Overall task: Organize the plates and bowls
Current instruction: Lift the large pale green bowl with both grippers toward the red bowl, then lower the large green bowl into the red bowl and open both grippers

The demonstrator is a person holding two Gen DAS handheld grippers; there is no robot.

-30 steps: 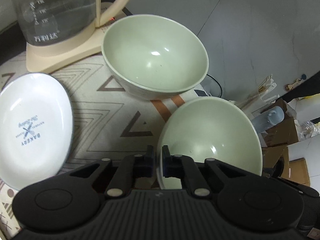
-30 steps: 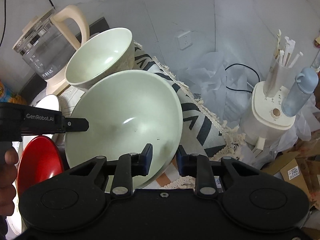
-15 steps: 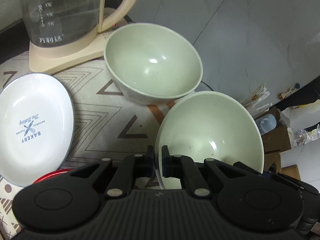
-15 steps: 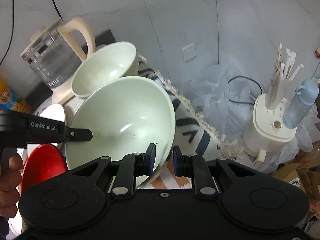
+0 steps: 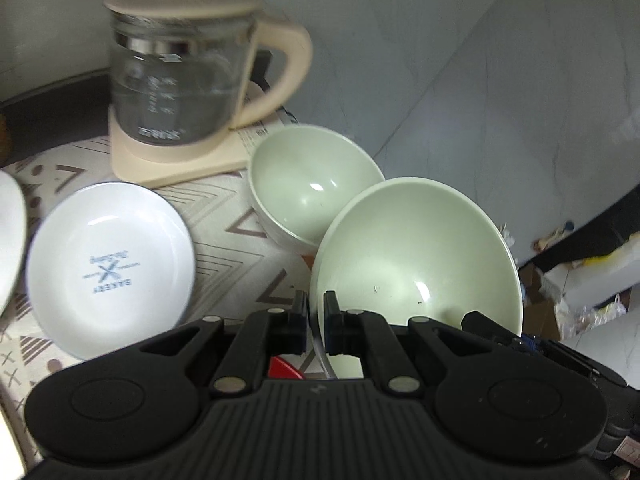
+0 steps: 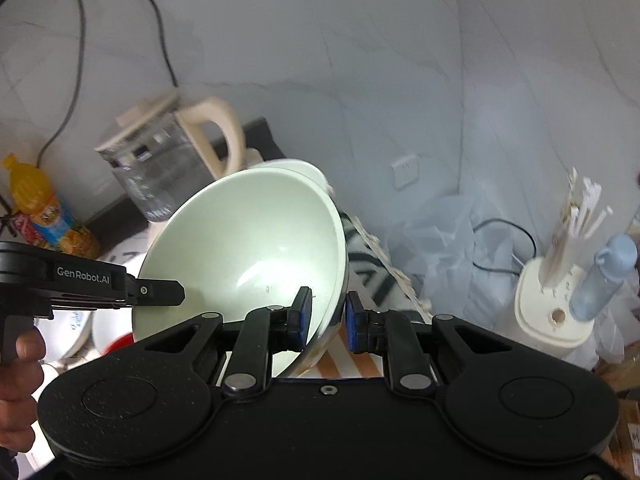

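Both grippers hold one pale green bowl [image 5: 416, 256] by its rim, lifted and tilted above the table. My left gripper [image 5: 316, 322] is shut on its near-left rim. My right gripper [image 6: 326, 318] straddles the opposite rim of the bowl [image 6: 248, 248], jaws closed on it with a small gap showing. A second green bowl [image 5: 312, 188] stands on the patterned cloth behind it. A white plate [image 5: 108, 256] with blue print lies at the left. A red plate [image 5: 284, 368] shows under the left gripper.
A glass kettle [image 5: 180, 80] on a beige base stands at the back, close to the second bowl. An orange drink bottle [image 6: 40, 208] stands at the far left. A white holder with sticks [image 6: 556, 300] and a blue bottle [image 6: 600, 276] are off the table's right side.
Both grippers have lifted the held bowl up and back from the table; the kettle and standing bowl now appear farther away. The right jaws have closed onto the rim.
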